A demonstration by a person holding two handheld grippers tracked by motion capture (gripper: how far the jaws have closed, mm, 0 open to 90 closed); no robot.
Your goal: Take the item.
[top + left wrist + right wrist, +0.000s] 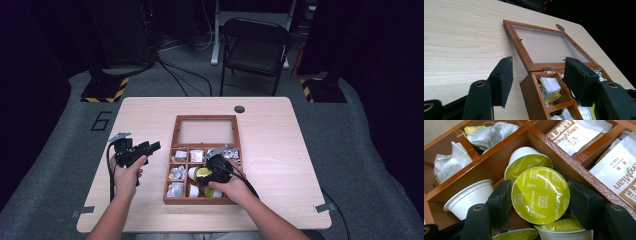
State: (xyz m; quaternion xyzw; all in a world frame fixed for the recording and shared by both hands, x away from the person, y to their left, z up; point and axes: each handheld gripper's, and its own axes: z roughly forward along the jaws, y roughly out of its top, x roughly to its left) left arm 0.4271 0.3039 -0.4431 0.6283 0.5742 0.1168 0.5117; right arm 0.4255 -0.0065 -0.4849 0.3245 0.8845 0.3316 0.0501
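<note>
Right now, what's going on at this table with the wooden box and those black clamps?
A person holds a clamp-like gripper in each hand over an open wooden box of tea bags and coffee capsules. The right gripper is down in a compartment, its jaws on either side of a yellow-lidded cappuccino capsule and seemingly touching its rim. The left gripper waits beside the box, jaws open and holding nothing.
</note>
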